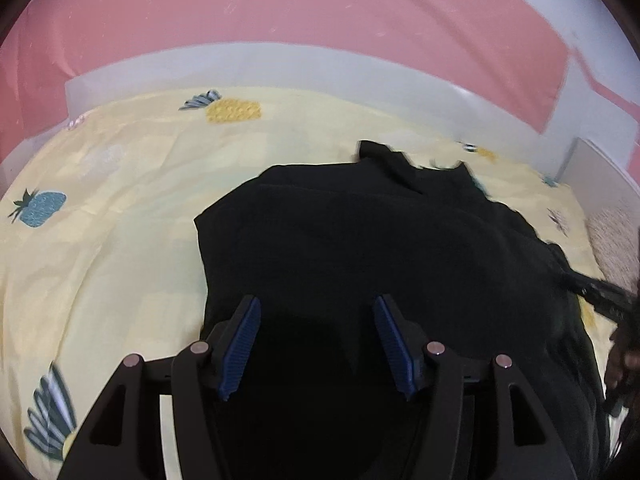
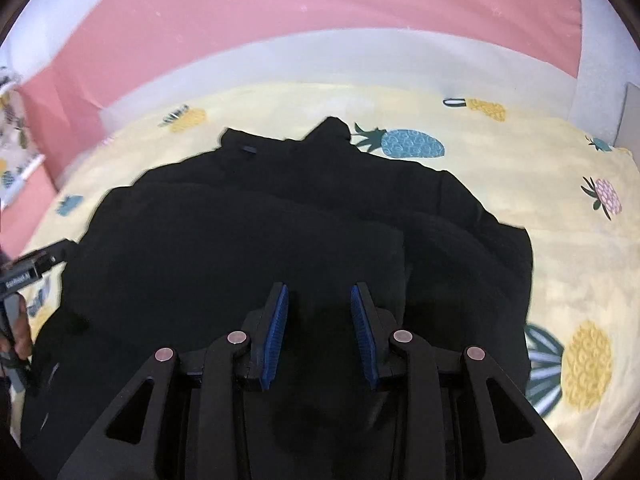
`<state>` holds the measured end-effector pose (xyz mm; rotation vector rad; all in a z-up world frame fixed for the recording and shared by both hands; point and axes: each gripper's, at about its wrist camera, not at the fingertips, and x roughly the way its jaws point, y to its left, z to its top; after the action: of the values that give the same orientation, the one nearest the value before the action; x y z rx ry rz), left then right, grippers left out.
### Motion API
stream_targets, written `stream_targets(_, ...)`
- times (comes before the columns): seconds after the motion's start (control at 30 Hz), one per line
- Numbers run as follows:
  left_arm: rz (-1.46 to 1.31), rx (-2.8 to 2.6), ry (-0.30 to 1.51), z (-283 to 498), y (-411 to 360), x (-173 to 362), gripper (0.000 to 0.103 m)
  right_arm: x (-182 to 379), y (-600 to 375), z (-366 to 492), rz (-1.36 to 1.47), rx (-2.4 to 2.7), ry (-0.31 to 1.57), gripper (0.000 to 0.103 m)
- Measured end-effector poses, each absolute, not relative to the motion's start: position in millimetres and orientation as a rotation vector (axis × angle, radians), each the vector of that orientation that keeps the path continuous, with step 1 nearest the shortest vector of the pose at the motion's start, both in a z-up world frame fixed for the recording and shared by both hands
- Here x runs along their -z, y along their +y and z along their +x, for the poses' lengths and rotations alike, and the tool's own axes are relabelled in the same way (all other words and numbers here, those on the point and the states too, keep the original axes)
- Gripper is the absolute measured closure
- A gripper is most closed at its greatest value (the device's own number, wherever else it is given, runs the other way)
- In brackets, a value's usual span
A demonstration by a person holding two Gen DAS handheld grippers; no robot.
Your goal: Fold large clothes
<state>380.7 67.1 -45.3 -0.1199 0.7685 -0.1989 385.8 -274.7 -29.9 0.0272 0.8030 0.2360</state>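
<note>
A black garment [image 1: 360,248], matte and soft with rumpled, irregular edges, lies spread on a bed covered by a pale yellow sheet [image 1: 120,184] printed with blue, yellow and pink pineapples. The left claw [image 1: 316,344] hovers over the near part of the garment, jaws spread wide and holding nothing; each finger carries a ribbed blue pad [image 1: 242,348] set in a black linkage with round metal pins. The cloth extends ahead of this claw and to its right, with bare sheet to its left. The right claw [image 2: 320,332] is likewise spread, its jaws somewhat closer together, empty, poised over the near part of the same garment [image 2: 280,220]; folded ridges and a pointed corner lie ahead of it. To its far left the other tool's body is gripped by a hand [image 2: 18,332]. Beyond the bed, ahead of both claws, runs a smooth white headboard [image 1: 280,68] against a pink wall [image 1: 240,4].
</note>
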Motion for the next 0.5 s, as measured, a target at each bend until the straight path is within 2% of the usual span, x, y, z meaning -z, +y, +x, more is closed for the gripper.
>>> stream_targets(0.2, -0.098, 0.152, 0.868, 372.5, 62.7, 79.3, 0.041, 67.4, -276.5, 383.4, 0.029, -0.243, 0.909, 0.07)
stream_targets(0.33, -0.115, 0.15, 0.865, 359.9, 58.9, 59.4, 0.042, 49.4, -273.7, 369.3, 0.031, -0.214, 0.911, 0.068)
stream_targets(0.5, -0.087, 0.186, 0.8, 307.6, 52.2, 27.9, 0.042, 20.4, -281.1, 307.3, 0.049, -0.255, 0.841, 0.067)
